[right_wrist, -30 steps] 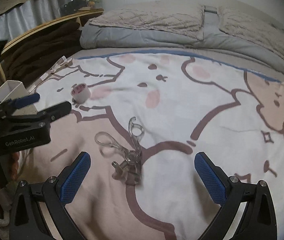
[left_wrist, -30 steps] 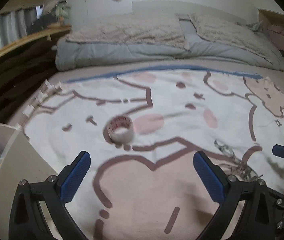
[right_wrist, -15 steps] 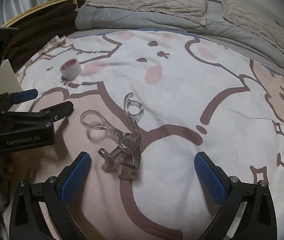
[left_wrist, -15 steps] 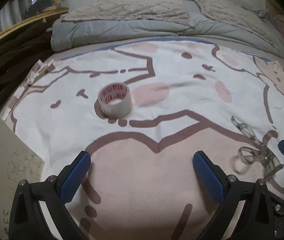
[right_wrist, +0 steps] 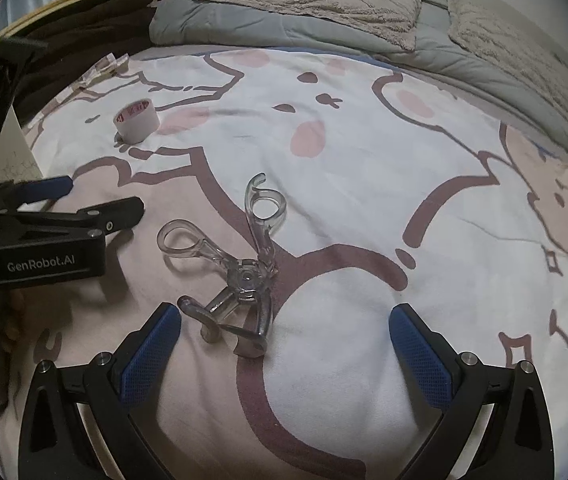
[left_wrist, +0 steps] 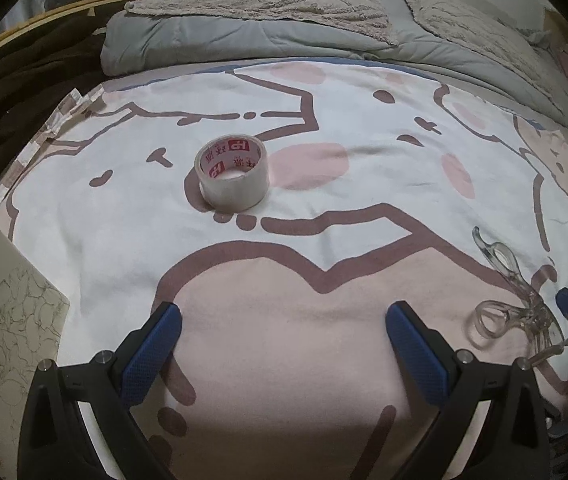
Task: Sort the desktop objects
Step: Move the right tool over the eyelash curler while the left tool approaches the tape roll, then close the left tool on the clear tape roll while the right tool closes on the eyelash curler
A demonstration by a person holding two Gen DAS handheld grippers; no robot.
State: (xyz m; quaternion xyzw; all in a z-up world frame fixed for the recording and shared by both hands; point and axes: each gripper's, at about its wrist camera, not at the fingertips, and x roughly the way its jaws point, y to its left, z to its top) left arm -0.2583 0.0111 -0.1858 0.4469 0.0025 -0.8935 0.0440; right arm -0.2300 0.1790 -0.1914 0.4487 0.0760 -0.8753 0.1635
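Observation:
A roll of pale tape (left_wrist: 233, 178) with red print inside stands on the cartoon-print bed cover, ahead of my left gripper (left_wrist: 284, 340), which is open and empty. The same tape roll (right_wrist: 137, 120) shows far left in the right wrist view. A clear plastic eyelash curler (right_wrist: 240, 268) lies just ahead of my right gripper (right_wrist: 286, 340), whose fingers are open with nothing between them; the curler's clamp end is close to the left fingertip (right_wrist: 152, 344). The curler (left_wrist: 516, 304) also appears at the right edge of the left wrist view.
A white box (left_wrist: 8, 320) with a line drawing stands at the left edge of the bed cover (left_wrist: 364, 200). A grey duvet and beige blankets (left_wrist: 268, 12) are piled at the far side. A dark fabric heap and wooden rail (right_wrist: 64, 28) run along the left.
Both grippers have moved forward and lower over the bed. The tape roll and the eyelash curler now look larger and nearer; neither object has shifted on the cover.

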